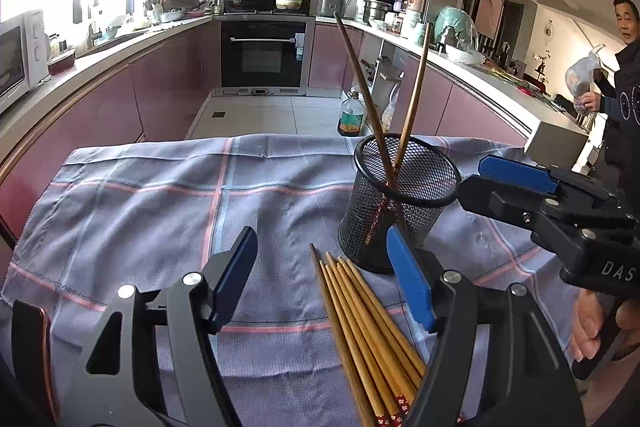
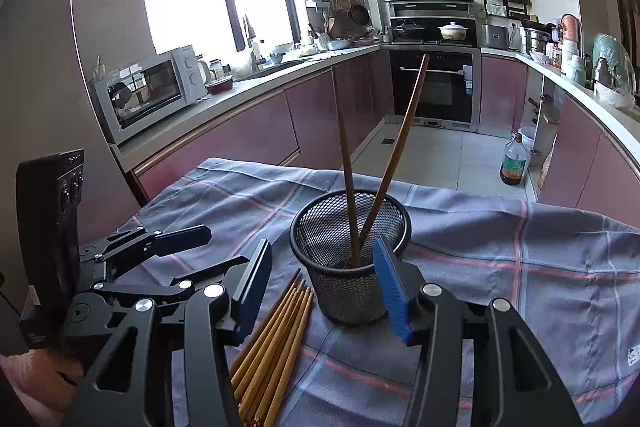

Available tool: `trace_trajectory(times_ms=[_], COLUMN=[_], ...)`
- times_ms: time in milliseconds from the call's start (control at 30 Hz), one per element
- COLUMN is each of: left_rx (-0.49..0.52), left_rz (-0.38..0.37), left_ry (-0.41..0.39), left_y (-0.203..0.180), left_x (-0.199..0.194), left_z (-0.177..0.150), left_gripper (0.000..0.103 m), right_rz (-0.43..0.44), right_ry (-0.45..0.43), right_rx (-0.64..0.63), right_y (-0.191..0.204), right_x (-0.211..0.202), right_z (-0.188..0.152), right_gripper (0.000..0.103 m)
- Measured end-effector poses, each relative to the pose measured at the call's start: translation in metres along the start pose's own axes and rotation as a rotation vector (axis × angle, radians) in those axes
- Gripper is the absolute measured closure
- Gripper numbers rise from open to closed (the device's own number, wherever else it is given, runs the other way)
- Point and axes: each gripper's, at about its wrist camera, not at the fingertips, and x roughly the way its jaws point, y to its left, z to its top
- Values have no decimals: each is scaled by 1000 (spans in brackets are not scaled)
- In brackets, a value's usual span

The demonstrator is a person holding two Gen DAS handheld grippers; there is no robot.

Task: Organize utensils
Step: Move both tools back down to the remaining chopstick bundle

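Observation:
A black mesh cup (image 1: 400,203) (image 2: 348,267) stands upright on the checked cloth (image 1: 160,195) with two dark chopsticks (image 1: 360,87) (image 2: 344,147) leaning crossed inside it. A bundle of several light bamboo chopsticks (image 1: 368,327) (image 2: 276,339) lies flat on the cloth just in front and to the left of the cup. My left gripper (image 1: 324,279) (image 2: 200,251) is open, hovering over the bundle's tips with its pads clear of them. My right gripper (image 2: 323,289) (image 1: 492,183) is open beside the cup's right side, its fingertips close to the rim and holding nothing.
The cloth covers a small table whose far edge (image 1: 280,139) drops to the tiled floor. An oil bottle (image 1: 351,115) stands on the floor beyond it. Counters with a microwave (image 2: 148,87) run along both sides. A person (image 1: 624,75) with a plastic bag stands far right.

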Motion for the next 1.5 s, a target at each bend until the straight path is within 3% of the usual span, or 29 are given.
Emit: trace_trajectory(times_ms=[233,467,633,900,1500], left_rx=[-10,-14,-10,6,-6], left_rz=[7,9,-3,-2,-21], left_ry=[66,134,176,226,244], left_y=[6,8,5,0,13], left_x=[8,22,29,42,41], left_z=[-23,-46,-58,-72,-71], left_gripper=[38,43,47,53,61], right_rz=[46,64,69,66,18], right_ry=[90,235,288,323,339], right_rx=[13,31,33,26,0], right_y=[5,9,13,17,24], right_x=[7,37,48,56,72], right_z=[-29,-62,-75,-79,-73], right_gripper=[55,75,81,86,90])
